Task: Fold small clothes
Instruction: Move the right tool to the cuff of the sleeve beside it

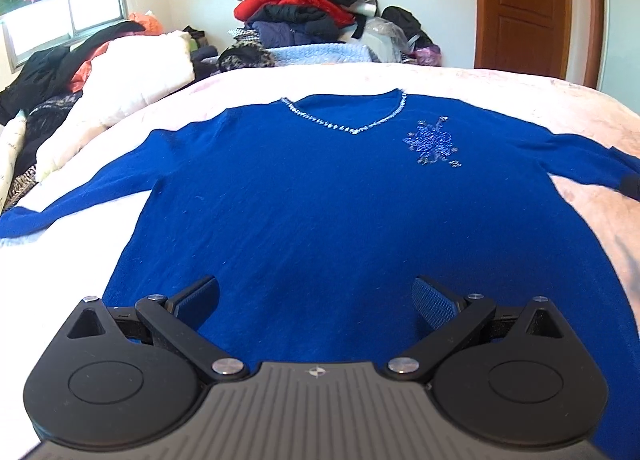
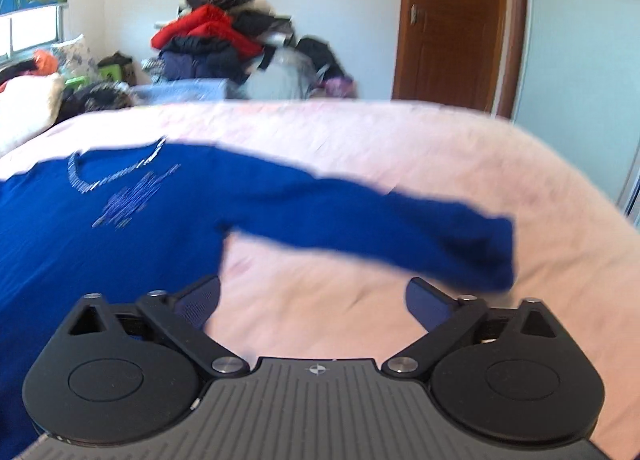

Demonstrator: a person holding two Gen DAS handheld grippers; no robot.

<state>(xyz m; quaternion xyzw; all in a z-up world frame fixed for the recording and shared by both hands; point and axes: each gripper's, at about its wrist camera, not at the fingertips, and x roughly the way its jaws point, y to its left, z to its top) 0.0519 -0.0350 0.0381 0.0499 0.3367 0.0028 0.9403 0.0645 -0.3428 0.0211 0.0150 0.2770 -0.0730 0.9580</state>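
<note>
A blue V-neck sweater (image 1: 320, 196) with a beaded neckline and a beaded motif on the chest lies flat, face up, on the pink bedspread (image 1: 520, 100), sleeves spread to both sides. My left gripper (image 1: 316, 300) is open and empty above the sweater's lower middle. In the right wrist view the sweater (image 2: 80, 228) fills the left side and its right sleeve (image 2: 400, 232) stretches out to the right. My right gripper (image 2: 314, 300) is open and empty above the bedspread (image 2: 360, 148), just below that sleeve, near the cuff.
A tall pile of red, black and dark blue clothes (image 1: 304, 12) stands beyond the bed's far edge. White and dark bedding (image 1: 120, 68) is heaped at the left under a window. A wooden door (image 1: 524, 8) is at the back right.
</note>
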